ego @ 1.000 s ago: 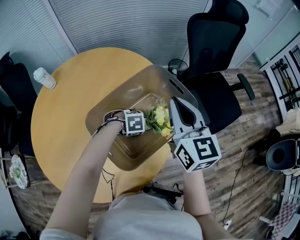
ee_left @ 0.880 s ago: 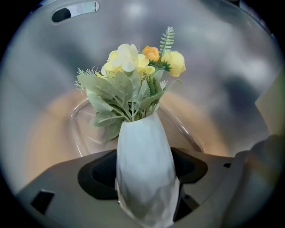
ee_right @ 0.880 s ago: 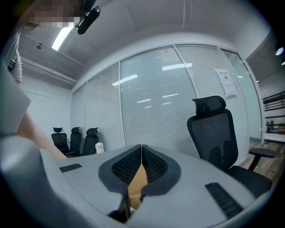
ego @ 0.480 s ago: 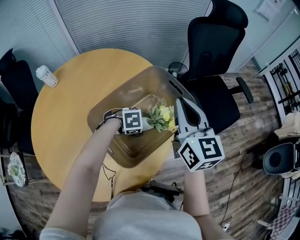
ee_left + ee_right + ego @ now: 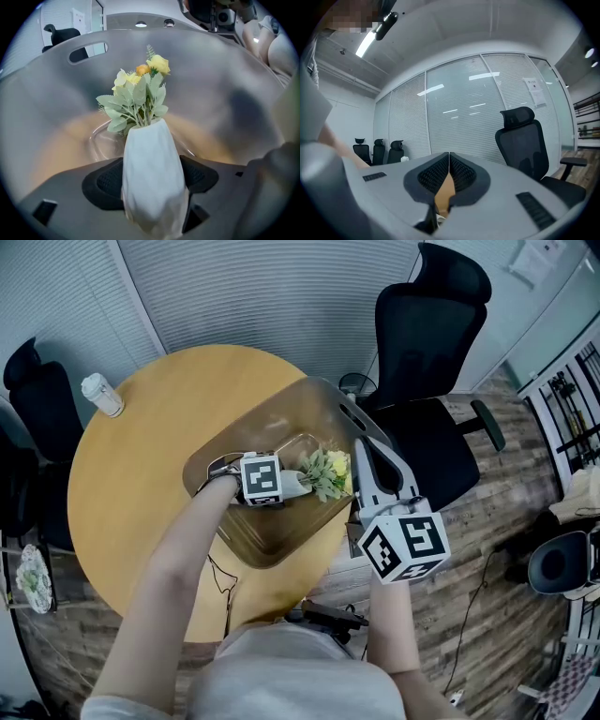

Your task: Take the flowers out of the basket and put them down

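Observation:
A bunch of yellow flowers (image 5: 330,472) with green leaves stands in a small white vase (image 5: 151,173). It sits inside the translucent brown plastic basket (image 5: 234,442) on the round wooden table (image 5: 131,484). My left gripper (image 5: 289,486) reaches into the basket and is shut on the vase, one black pad on each side. In the left gripper view the flowers (image 5: 139,91) point toward the basket's far wall (image 5: 211,79). My right gripper (image 5: 362,444) hovers at the basket's right rim, shut with nothing between its pads (image 5: 461,173).
A lidded paper cup (image 5: 101,395) stands at the table's far left edge. A black office chair (image 5: 427,352) is just beyond the basket on the right, another chair (image 5: 37,399) at the left. A thin cable (image 5: 221,589) lies on the table's near edge.
The left gripper keeps its hold on the vase and has barely shifted within the basket. The right gripper stays shut beside the rim. The view has drifted slightly.

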Tool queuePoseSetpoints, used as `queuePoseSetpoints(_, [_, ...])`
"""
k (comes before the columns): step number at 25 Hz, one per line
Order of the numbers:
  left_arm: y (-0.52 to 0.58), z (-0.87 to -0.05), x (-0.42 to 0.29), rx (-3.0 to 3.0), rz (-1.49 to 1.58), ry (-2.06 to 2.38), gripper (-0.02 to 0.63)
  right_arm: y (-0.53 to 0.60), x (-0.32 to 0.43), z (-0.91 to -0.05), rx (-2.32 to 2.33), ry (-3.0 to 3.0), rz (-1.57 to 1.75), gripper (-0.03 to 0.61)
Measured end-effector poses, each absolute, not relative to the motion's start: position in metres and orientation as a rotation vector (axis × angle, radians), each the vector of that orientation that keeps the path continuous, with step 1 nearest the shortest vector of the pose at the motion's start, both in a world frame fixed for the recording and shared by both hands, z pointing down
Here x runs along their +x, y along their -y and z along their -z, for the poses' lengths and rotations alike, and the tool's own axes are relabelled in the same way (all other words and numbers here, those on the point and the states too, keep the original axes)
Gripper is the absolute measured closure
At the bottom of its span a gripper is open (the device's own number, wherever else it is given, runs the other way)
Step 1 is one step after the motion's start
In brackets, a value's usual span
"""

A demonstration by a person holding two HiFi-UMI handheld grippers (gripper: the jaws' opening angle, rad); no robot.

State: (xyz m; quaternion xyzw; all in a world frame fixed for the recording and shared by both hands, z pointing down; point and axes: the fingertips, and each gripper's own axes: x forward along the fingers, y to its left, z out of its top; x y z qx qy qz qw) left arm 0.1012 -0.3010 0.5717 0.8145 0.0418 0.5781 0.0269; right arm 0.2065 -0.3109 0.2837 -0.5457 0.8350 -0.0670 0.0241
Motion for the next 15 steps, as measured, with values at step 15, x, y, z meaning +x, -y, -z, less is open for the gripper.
queuePoseSetpoints(15, [0.303, -0.535, 0.107, 2.697, -1.573, -0.008, 0.247, 0.29, 0.209, -0.274, -1.713, -2.572, 0.162, 0.552])
